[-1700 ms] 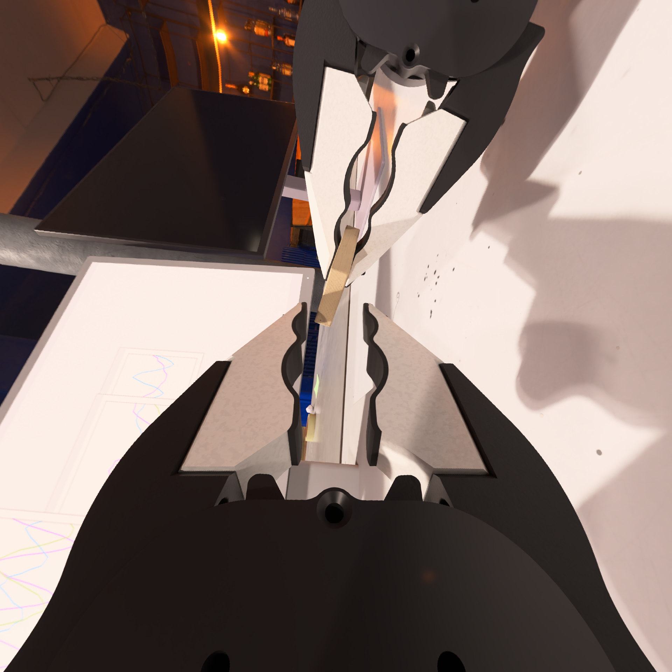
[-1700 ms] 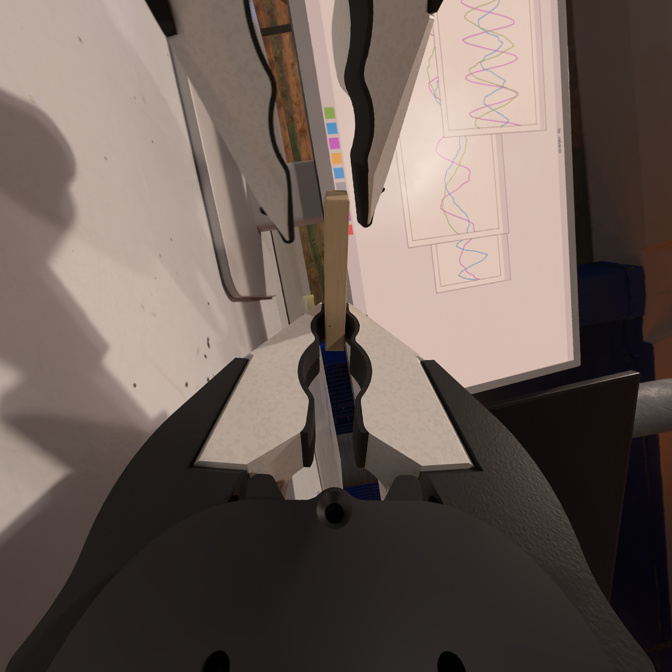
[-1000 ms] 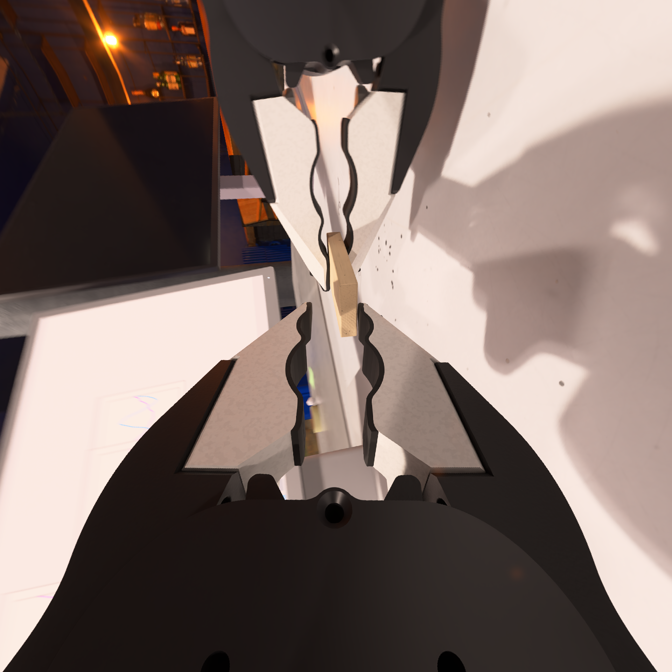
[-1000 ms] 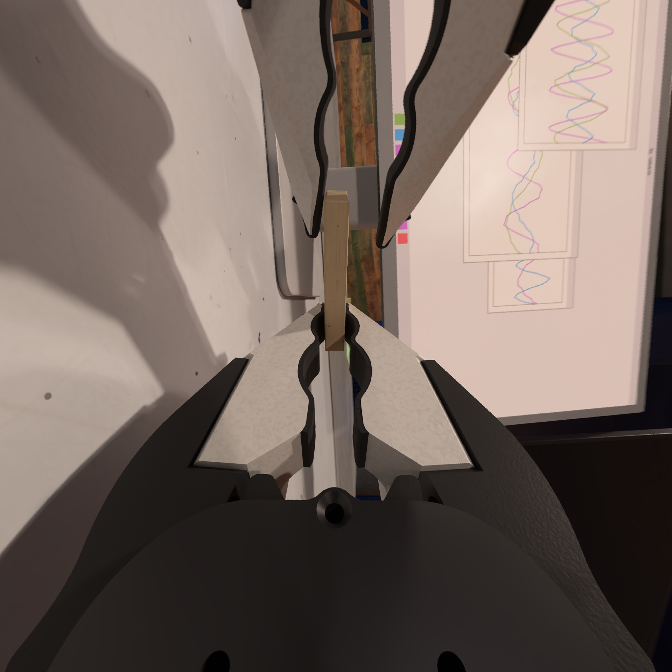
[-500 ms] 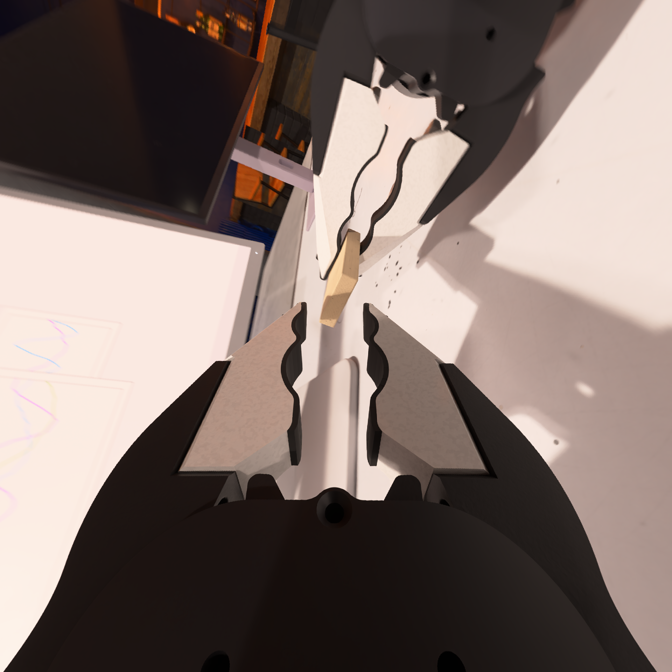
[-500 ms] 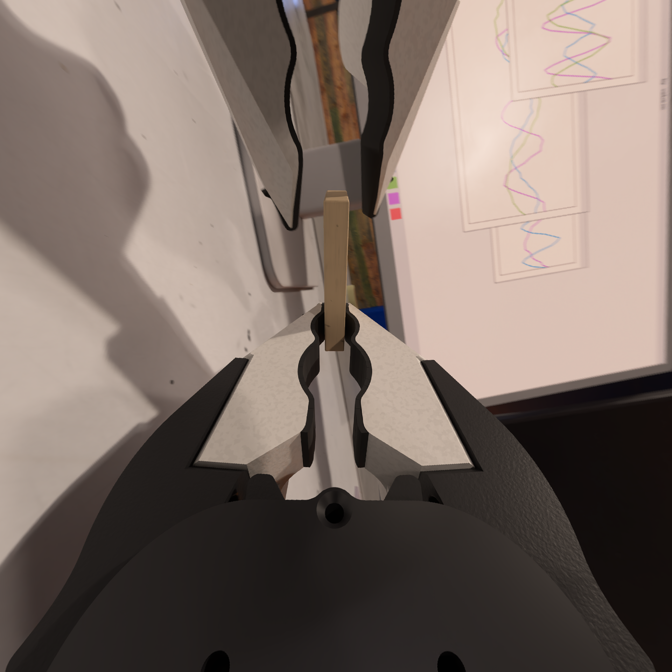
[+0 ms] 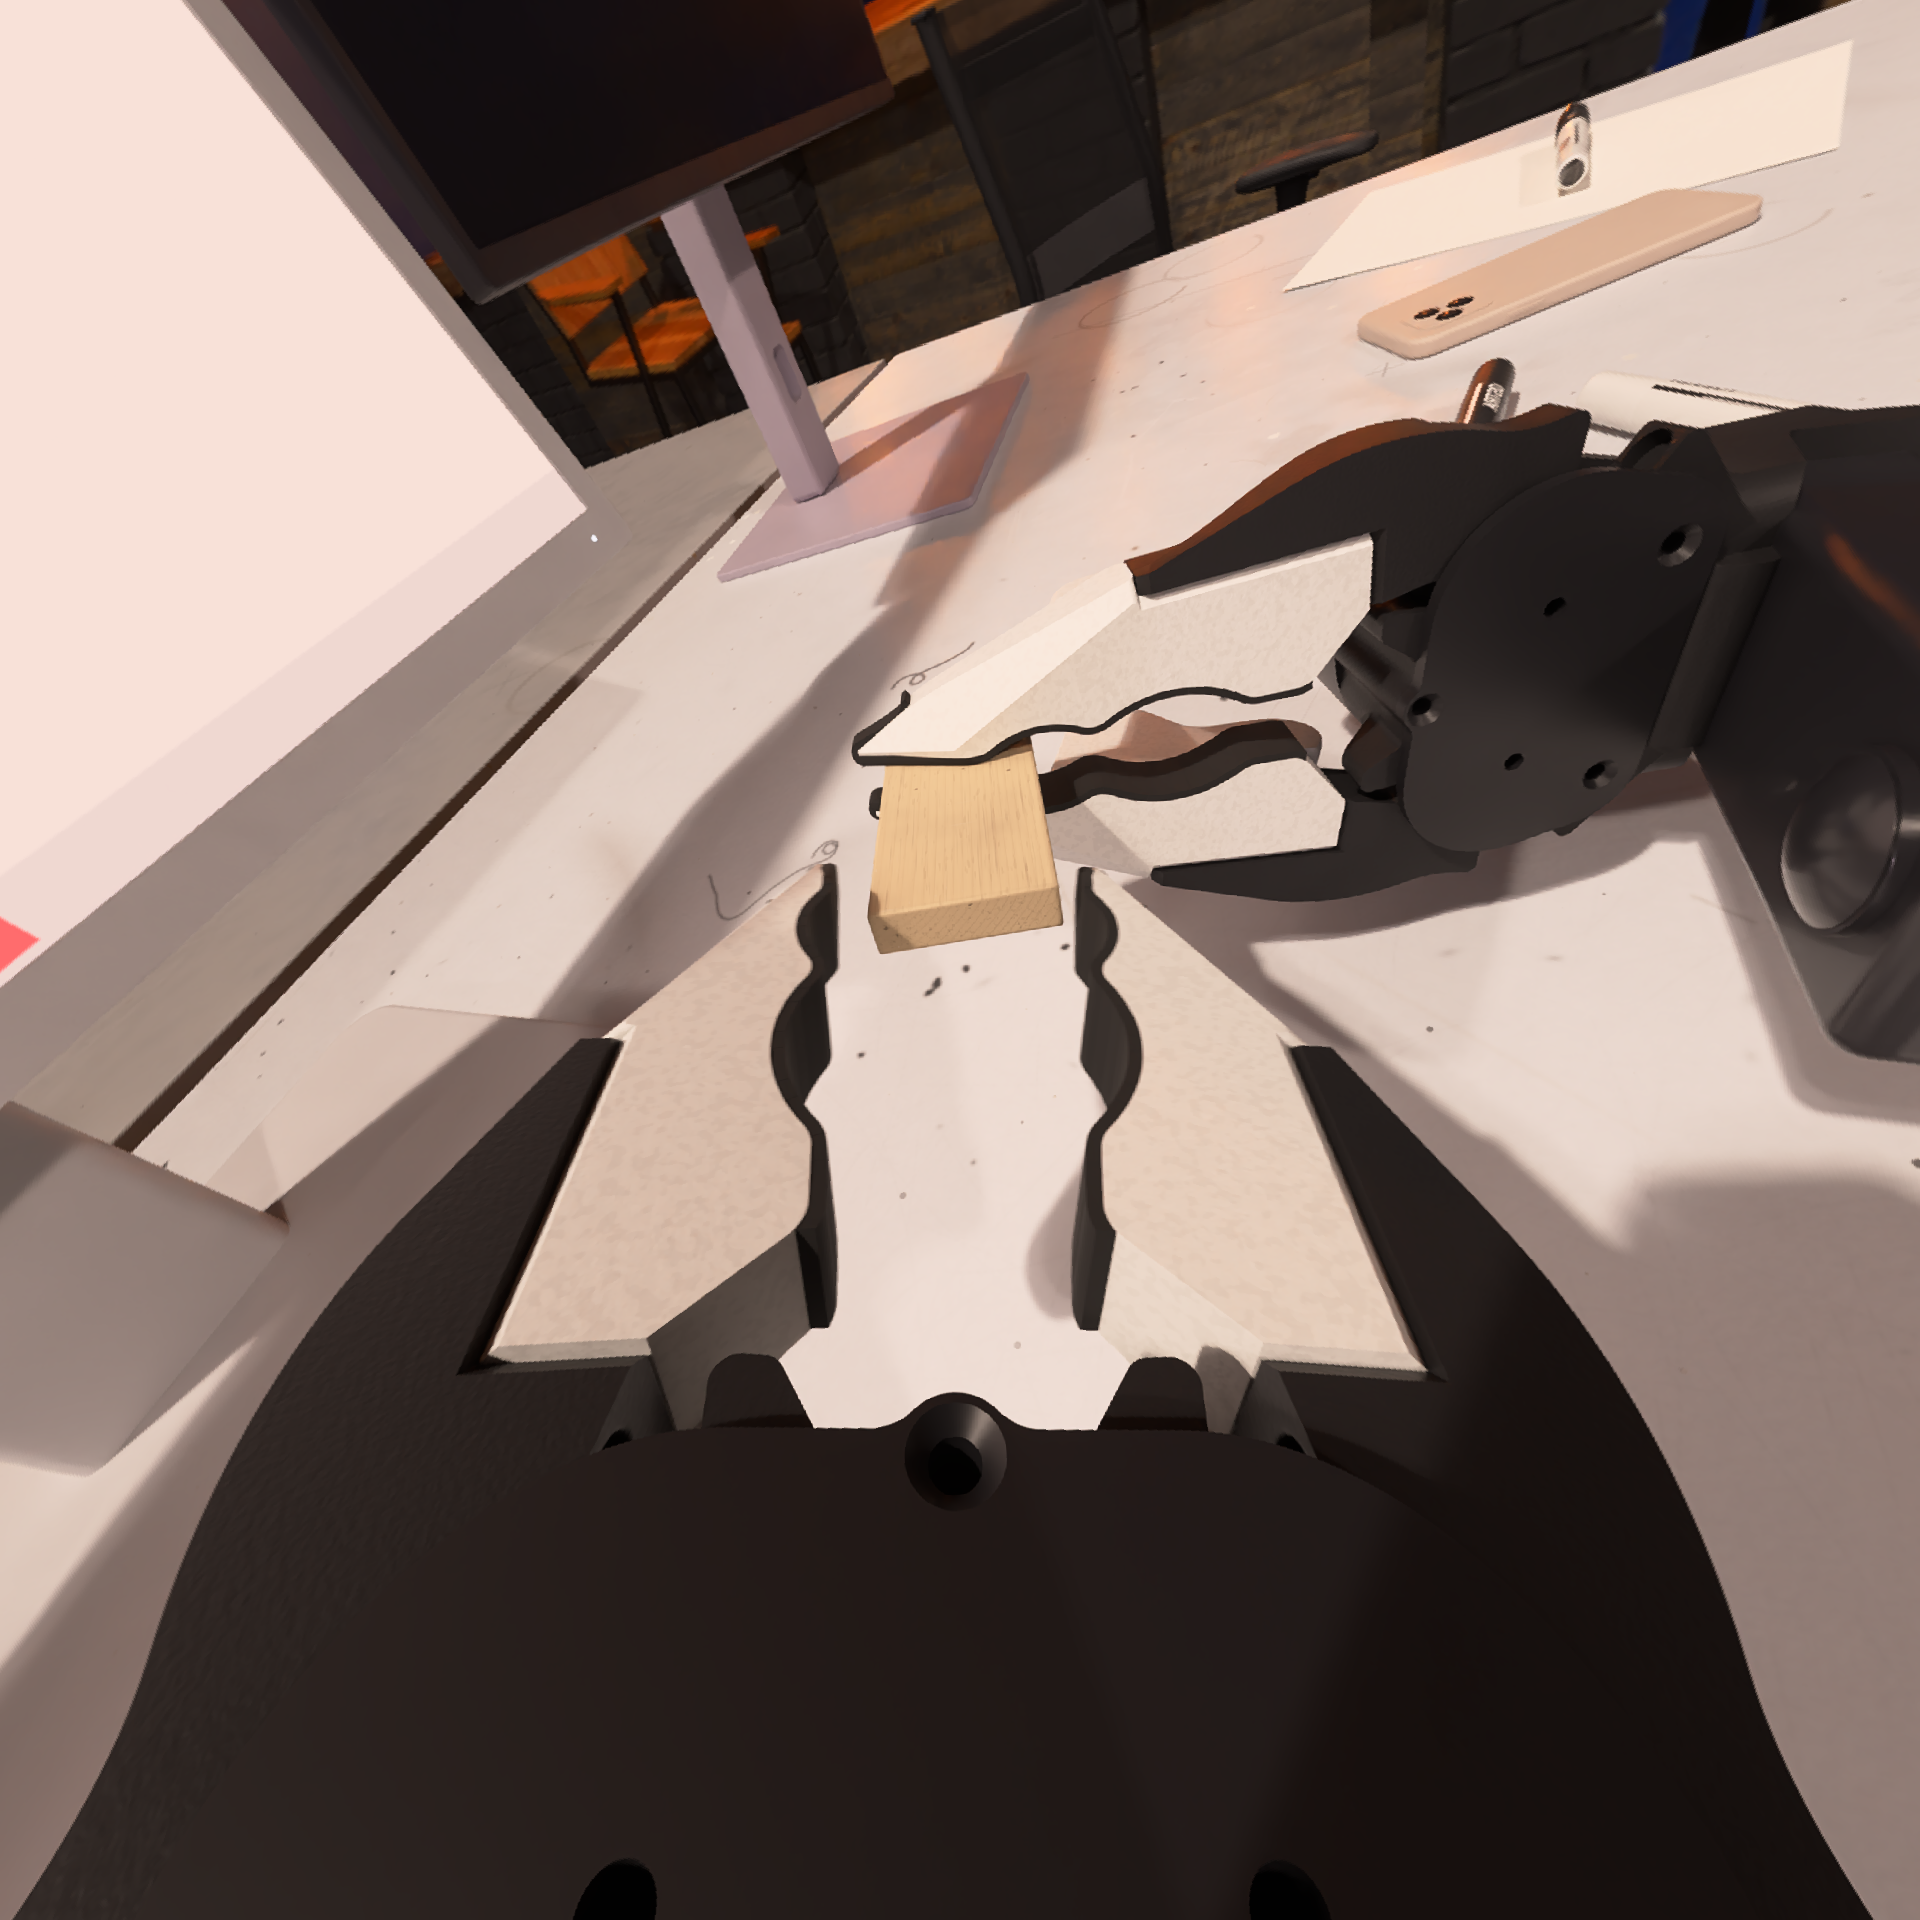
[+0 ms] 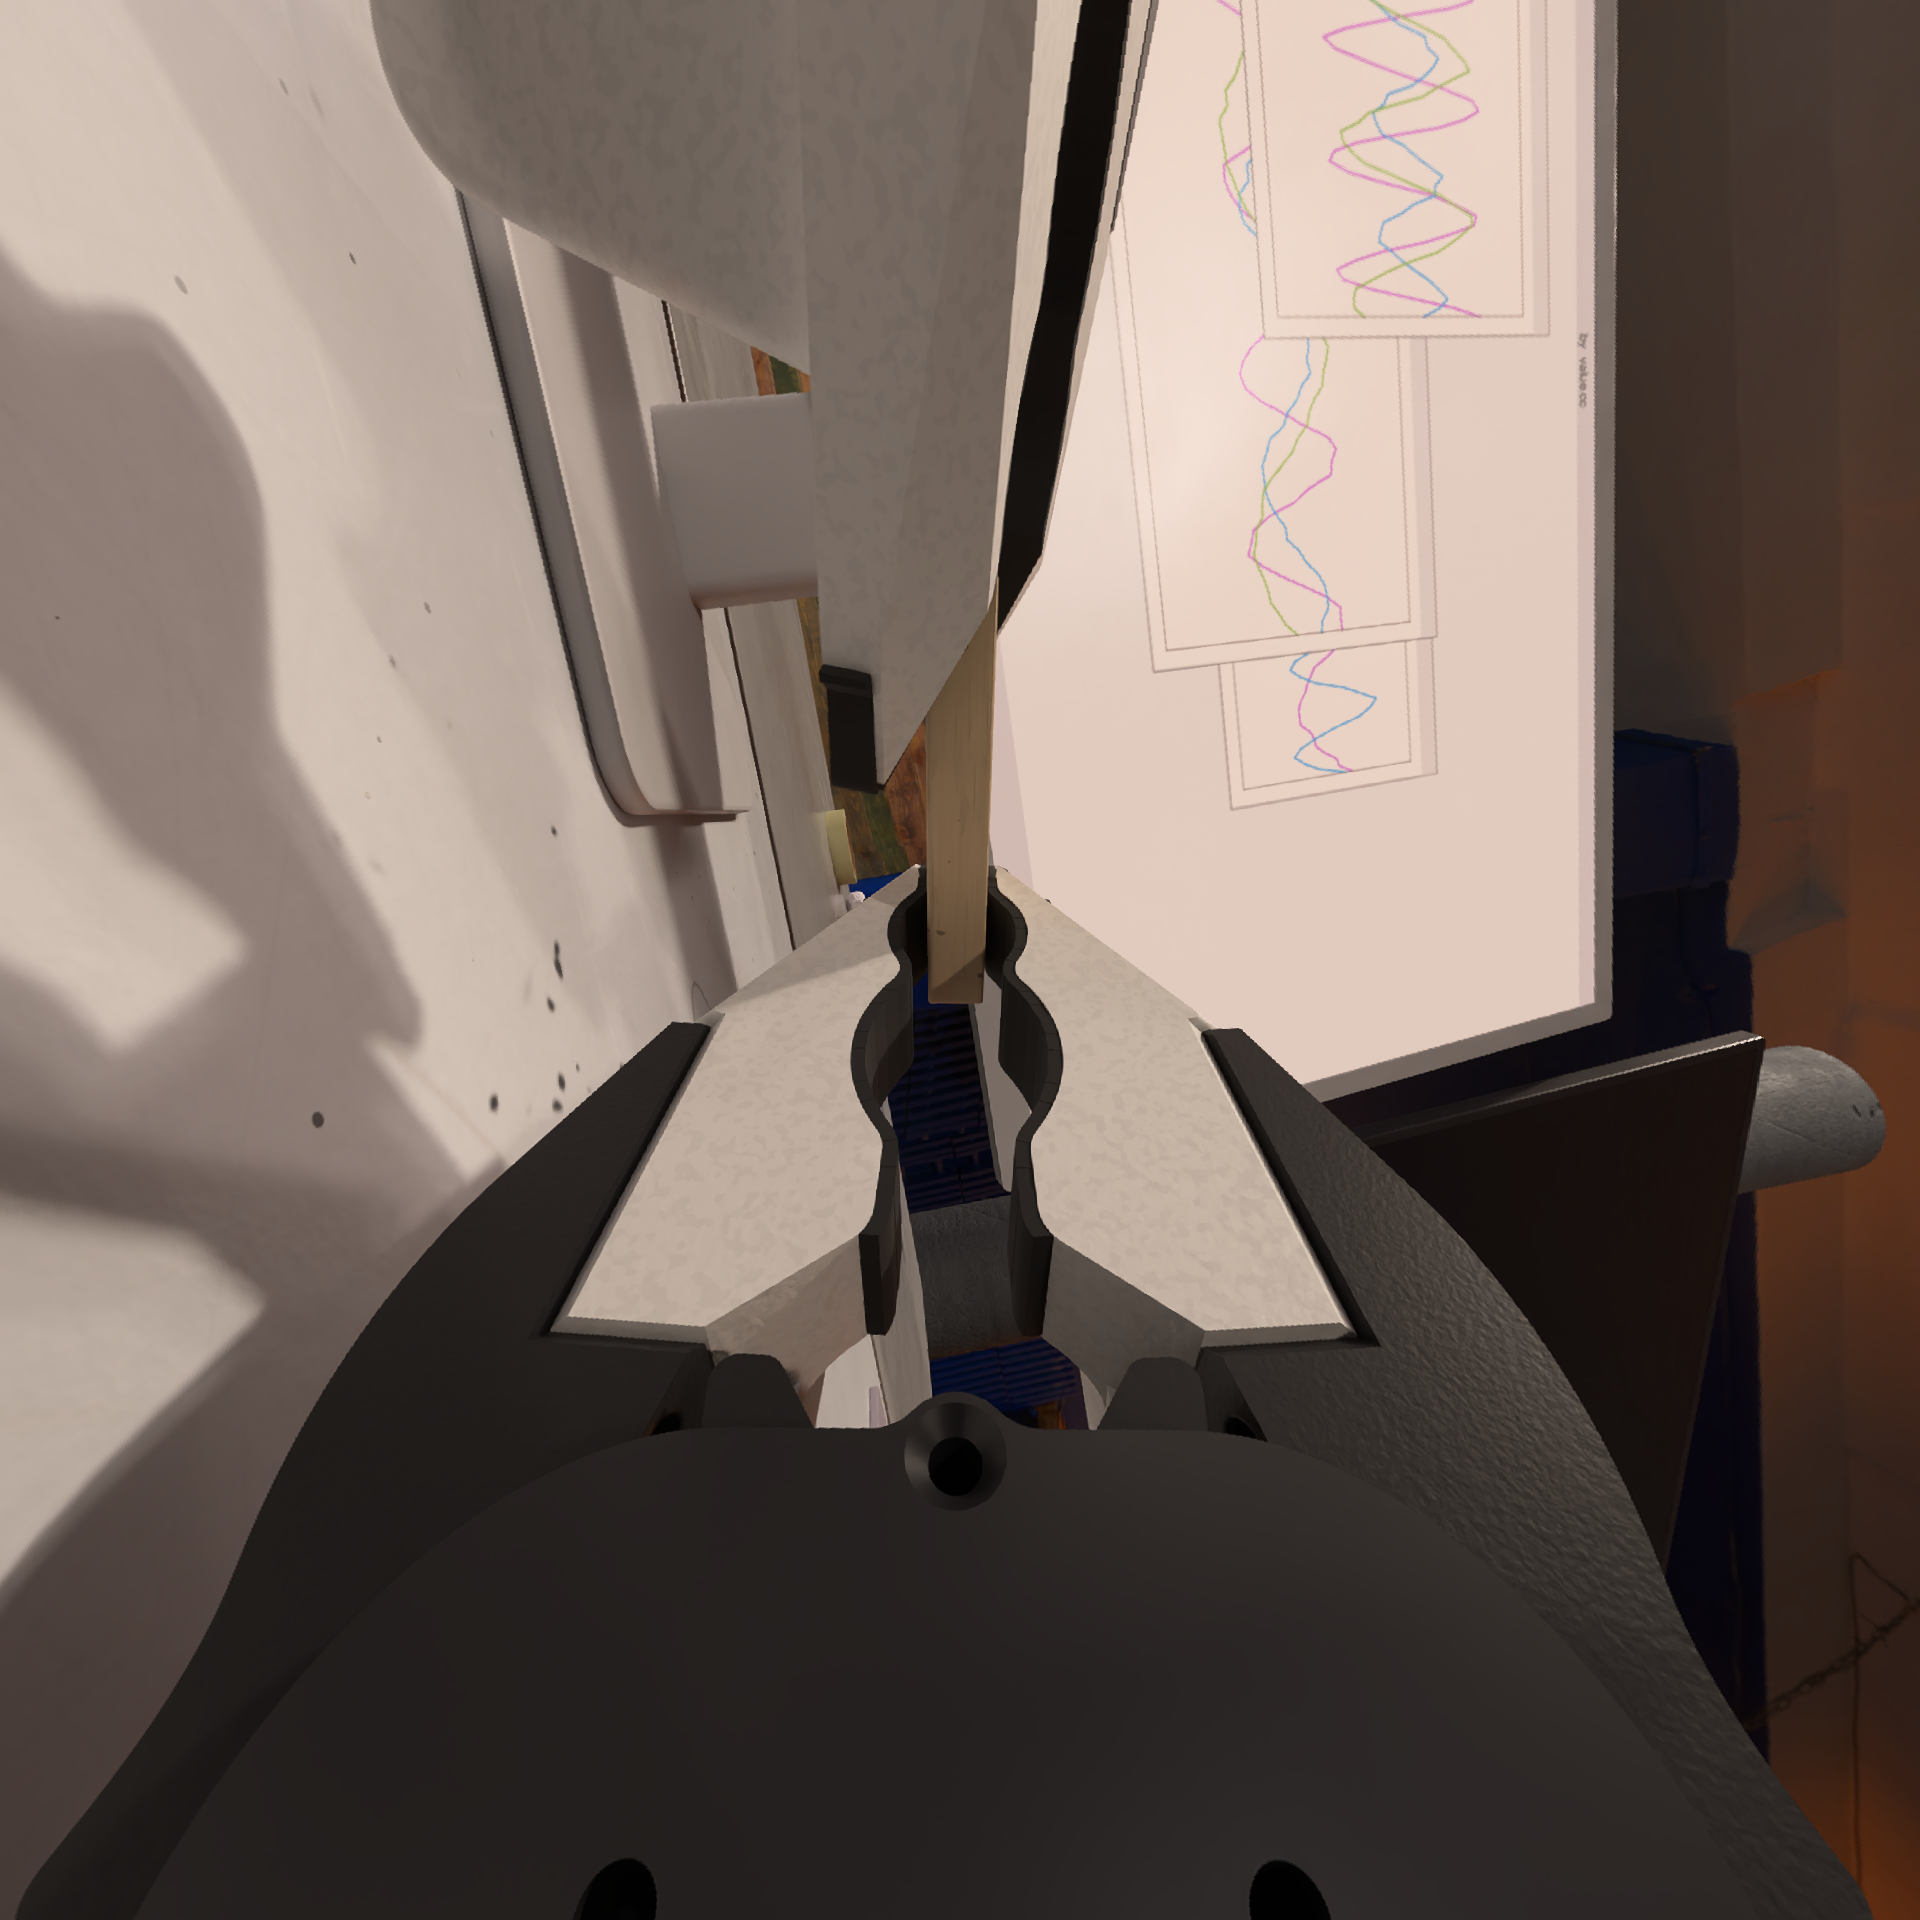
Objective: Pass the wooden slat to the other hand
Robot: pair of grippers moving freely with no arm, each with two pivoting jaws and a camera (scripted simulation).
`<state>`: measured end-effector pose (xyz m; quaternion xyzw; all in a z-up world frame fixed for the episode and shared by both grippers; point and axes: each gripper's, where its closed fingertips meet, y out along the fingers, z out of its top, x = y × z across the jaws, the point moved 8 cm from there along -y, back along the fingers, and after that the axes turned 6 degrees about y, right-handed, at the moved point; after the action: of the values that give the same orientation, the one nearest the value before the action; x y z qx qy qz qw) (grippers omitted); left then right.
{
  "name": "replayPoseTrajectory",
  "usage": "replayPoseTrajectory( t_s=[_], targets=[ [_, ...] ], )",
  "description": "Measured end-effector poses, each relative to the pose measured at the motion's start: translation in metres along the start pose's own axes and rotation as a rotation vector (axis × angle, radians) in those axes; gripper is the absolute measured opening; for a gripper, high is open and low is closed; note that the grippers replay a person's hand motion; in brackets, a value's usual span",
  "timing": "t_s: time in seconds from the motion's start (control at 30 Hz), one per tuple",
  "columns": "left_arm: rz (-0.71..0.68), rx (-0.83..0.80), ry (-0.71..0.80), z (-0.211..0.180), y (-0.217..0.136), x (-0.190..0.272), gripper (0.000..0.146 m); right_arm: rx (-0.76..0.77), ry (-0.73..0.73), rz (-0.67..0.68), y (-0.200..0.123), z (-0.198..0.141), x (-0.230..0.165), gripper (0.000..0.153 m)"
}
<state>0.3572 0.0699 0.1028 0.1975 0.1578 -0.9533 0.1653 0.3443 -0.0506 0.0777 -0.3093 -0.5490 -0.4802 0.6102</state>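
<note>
Nearest to us in the left wrist view is the left gripper point(image 7: 954, 914). Its two fingers stand wide apart and they hold nothing. The white bench point(image 7: 1455, 1091) shows bare between them.

Just beyond its fingertips is the wooden slat point(image 7: 961, 847). Its near end points into the gap of the left gripper, but we see no contact with either finger. The far end of the slat is pinched in the tips of the right gripper point(image 7: 951, 764), which comes in from the right side, above the bench.

The right wrist view agrees. There the right gripper point(image 8: 956, 914) is closed on the slat point(image 8: 961, 831), with only its near end between the fingertips. One finger of the left gripper point(image 8: 904, 499) stands close at the slat's far end, and we cannot tell if it touches.

We judge the task to be about at its middle. The slat is lifted and brought to the other gripper, and the two grippers are lined up. What remains is for the left gripper to go forward around the free end, to close on it, and then for the right gripper to let go.

Farther on the bench stand a monitor stand point(image 7: 862, 478) at the left, and a pink phone point(image 7: 1558, 270), a pen point(image 7: 1481, 395) and a sheet of paper point(image 7: 1714, 114) at the far right.
</note>
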Motion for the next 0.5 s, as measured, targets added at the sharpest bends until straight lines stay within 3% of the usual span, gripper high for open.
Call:
replayPoseTrajectory(
  t_s=[0.07, 0.5],
  targets=[
    [0.007, -0.013, -0.013, 0.0011, -0.0001, 0.0009, 0.036, -0.001, 0.002, -0.002, 0.0004, -0.0004, 0.0001, 0.008],
    [-0.020, 0.025, -0.009, -0.0046, -0.0035, 0.0011, 0.036, 0.009, -0.050, -0.006, 0.0000, 0.0023, -0.0022, 0.008]
  ],
)
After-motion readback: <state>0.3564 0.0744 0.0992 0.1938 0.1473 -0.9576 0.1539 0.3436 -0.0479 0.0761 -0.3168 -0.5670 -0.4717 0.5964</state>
